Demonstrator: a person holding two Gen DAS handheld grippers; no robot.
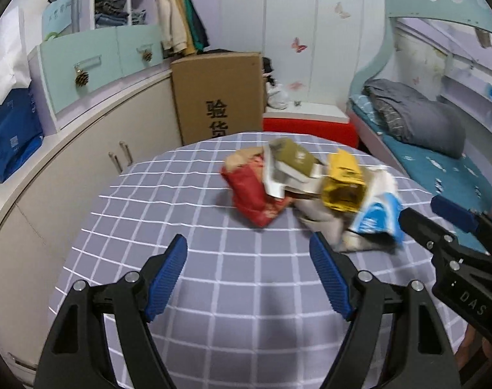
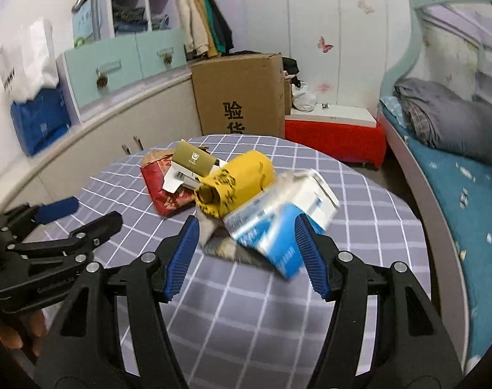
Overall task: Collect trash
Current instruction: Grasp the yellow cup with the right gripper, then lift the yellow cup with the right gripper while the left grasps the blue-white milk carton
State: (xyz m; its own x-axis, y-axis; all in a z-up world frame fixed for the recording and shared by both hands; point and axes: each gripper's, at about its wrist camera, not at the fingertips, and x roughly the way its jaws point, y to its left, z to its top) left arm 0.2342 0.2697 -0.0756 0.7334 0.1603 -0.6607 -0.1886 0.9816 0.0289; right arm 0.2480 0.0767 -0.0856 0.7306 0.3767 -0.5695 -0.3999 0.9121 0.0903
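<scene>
A matt checked cloth covers the worktop [image 2: 246, 308]. On it lie a crumpled red paper bag [image 2: 163, 191], a glossy blue-and-white carton [image 2: 278, 227] and a yellow paper wrapper [image 2: 236, 181]. The left gripper [image 1: 248, 269] wears ribbed blue pads [image 1: 168, 278] on black plastic.

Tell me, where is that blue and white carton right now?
The blue and white carton lies at the right end of the trash pile on the checked tablecloth, beside the yellow wrapper, between the right hand-held gripper's open fingers.

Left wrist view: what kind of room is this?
Likely a child's bedroom: a teal-framed bed with a folded grey blanket, hanging clothes, and pink butterfly wall stickers.
</scene>
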